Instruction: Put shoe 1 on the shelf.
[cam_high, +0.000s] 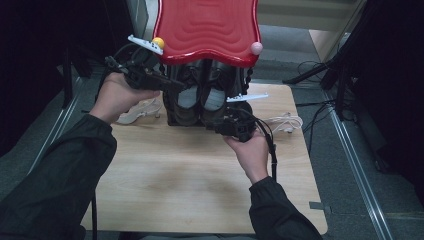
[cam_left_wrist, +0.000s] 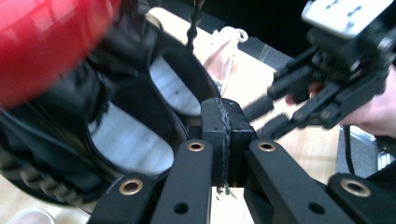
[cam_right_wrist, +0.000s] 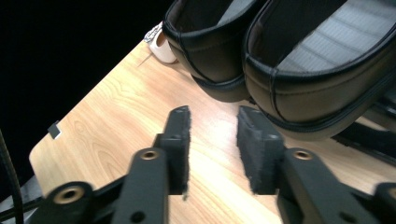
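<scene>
Footwear is the work in hand: in the high view a pair of black shoes (cam_high: 197, 97) stands at the far side of the desk (cam_high: 200, 185), under a red wavy board (cam_high: 207, 27), with a hand-held gripper at each flank. The left hand-held gripper (cam_high: 167, 84) reaches in at the collar of the shoe nearest it, a white sandal (cam_high: 142, 110) lying just below and behind it. The right hand-held gripper (cam_high: 214, 123) sits low at the heel of the other shoe. In the left gripper view the two pads are pressed flat together with no gap, right against the collar rim that curves away ahead of them. Whether they nip an edge of that rim I cannot tell, and from this view they look to close beside it, so the likely fix is to reopen, slide one pad inside the collar and one outside, then close on the leather. The red board hangs close above this hand-held gripper, so any lift should stay low and come back toward the person. In the right gripper view the jaws stand partly apart with bare desk between them and nothing held. The heel of the nearer shoe is just ahead and a little off to one side. It should probably open wider, shift across until the heel counter lies between the pads, and grip there squarely.
</scene>
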